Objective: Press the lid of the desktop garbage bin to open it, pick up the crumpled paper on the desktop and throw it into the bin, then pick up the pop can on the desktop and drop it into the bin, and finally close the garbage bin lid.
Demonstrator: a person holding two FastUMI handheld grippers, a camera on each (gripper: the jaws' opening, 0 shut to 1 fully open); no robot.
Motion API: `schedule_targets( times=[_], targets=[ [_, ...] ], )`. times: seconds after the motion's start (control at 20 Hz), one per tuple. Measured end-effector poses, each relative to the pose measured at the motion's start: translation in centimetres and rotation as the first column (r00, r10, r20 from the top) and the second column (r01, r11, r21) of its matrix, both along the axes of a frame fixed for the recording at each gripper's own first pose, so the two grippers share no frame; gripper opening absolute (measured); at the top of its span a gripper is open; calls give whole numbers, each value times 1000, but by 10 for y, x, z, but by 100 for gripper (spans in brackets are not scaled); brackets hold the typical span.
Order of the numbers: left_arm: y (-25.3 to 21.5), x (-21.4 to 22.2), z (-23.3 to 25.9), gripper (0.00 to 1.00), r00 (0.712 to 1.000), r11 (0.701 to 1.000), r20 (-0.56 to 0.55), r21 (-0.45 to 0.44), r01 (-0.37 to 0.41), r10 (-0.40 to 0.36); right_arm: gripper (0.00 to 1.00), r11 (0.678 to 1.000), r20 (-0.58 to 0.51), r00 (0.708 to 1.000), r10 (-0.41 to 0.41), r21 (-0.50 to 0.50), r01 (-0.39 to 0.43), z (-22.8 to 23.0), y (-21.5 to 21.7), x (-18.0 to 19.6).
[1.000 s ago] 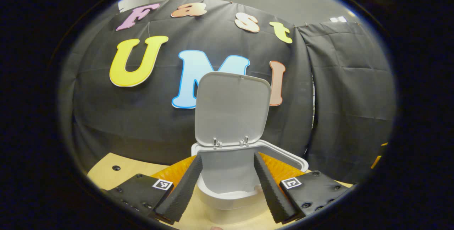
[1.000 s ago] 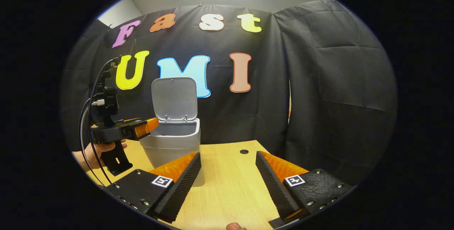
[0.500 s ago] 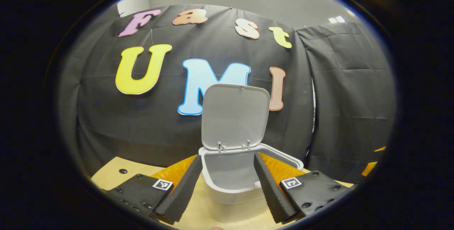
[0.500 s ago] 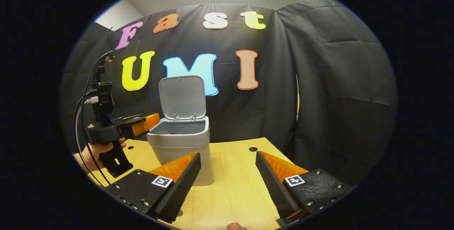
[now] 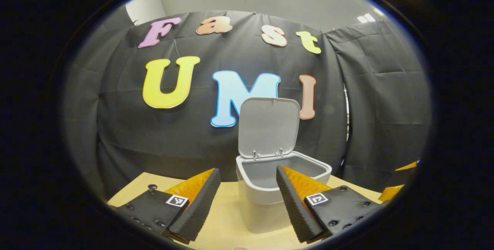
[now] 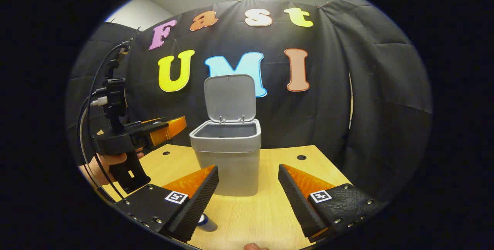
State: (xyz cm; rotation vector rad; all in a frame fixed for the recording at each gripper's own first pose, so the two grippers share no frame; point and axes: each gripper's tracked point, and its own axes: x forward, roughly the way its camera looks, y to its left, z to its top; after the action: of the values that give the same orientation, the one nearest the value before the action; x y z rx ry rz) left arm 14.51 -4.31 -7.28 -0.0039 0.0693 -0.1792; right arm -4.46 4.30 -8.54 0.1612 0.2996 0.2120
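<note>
Wooden worktop (image 6: 247,211) carries the bin (image 6: 227,157), its lid (image 6: 230,97) standing upright. Left tongs (image 5: 247,200) and right tongs (image 6: 247,200) both gape, empty; a can (image 6: 206,223) peeks beside the right ones.

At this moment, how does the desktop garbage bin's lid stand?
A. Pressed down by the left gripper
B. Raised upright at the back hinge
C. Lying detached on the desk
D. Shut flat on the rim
B. The lid stands upright on its hinges behind the open mouth of the garbage bin, and the left gripper hovers beside it, not touching.
</note>
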Motion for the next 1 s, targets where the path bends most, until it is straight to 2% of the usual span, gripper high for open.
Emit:
schedule_targets(
  times=[0.25,0.55,0.8,1.0],
  targets=[
    [18,-20,1,95,999,999,-9,-18,-45,45,99,993,-14,993,116,-7,-116,-5,36,-3],
    [32,-34,3,95,996,996,-22,-40,-85,84,99,971,-69,969,237,-13,-239,-24,72,-14],
    [52,-52,2,94,989,989,-46,-55,-140,138,99,947,-144,938,315,-18,-321,-51,95,-21],
    [74,-67,2,95,982,982,-50,-29,-184,183,99,920,-232,895,381,1,-392,-79,114,-33]
  ],
)
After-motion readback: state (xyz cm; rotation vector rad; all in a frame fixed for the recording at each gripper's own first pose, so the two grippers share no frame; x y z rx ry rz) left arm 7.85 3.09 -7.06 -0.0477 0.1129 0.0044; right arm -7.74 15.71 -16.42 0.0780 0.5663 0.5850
